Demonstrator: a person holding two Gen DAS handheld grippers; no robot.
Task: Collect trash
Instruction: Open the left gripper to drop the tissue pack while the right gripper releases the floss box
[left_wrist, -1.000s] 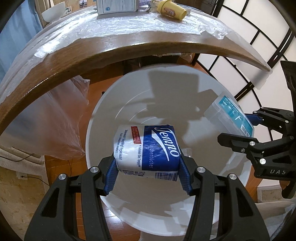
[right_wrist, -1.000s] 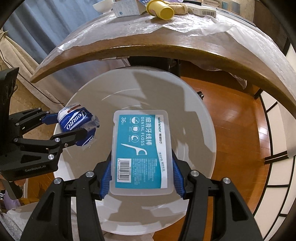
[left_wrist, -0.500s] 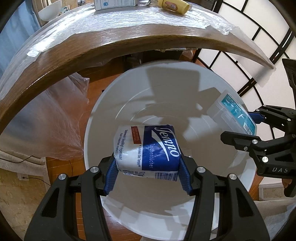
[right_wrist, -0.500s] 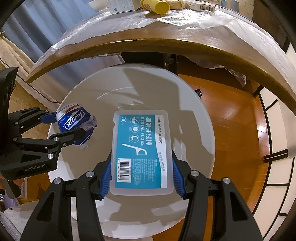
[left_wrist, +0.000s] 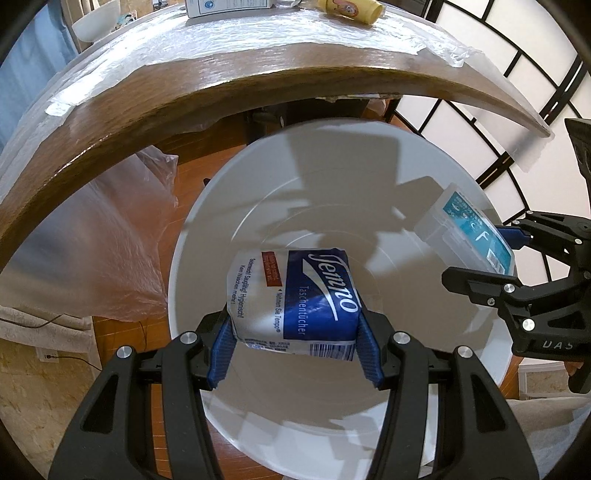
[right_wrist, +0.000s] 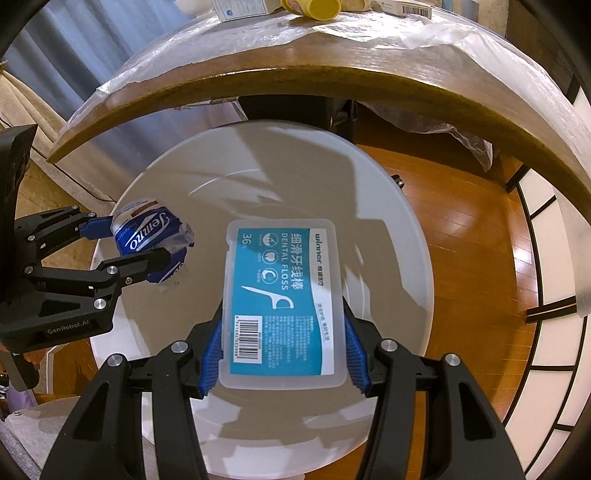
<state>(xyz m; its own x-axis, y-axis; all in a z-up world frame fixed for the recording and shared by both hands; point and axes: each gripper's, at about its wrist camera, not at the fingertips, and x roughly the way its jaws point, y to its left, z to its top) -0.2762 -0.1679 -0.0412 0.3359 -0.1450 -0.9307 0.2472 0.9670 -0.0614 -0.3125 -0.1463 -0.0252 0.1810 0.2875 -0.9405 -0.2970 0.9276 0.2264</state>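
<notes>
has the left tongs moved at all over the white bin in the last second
Yes, slightly. The left tongs, shut on the blue-and-white tissue pack, have backed toward the near side of the round white bin: the wooden table edge sits higher in frame.

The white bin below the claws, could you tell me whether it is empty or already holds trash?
Empty as far as visible: the white bin shows only bare inner wall and shadows.

The tissue pack (left_wrist: 295, 299), at the centre of the left wrist view, reads "Tempo" and "Taschentücher". The dental floss box (right_wrist: 282, 299), mid-frame in the right wrist view, reads "winner", "DENTAL FLOSS" and "36". At lower left there, the left gripper (right_wrist: 122, 242) bears "GenRobot.AI".
</notes>
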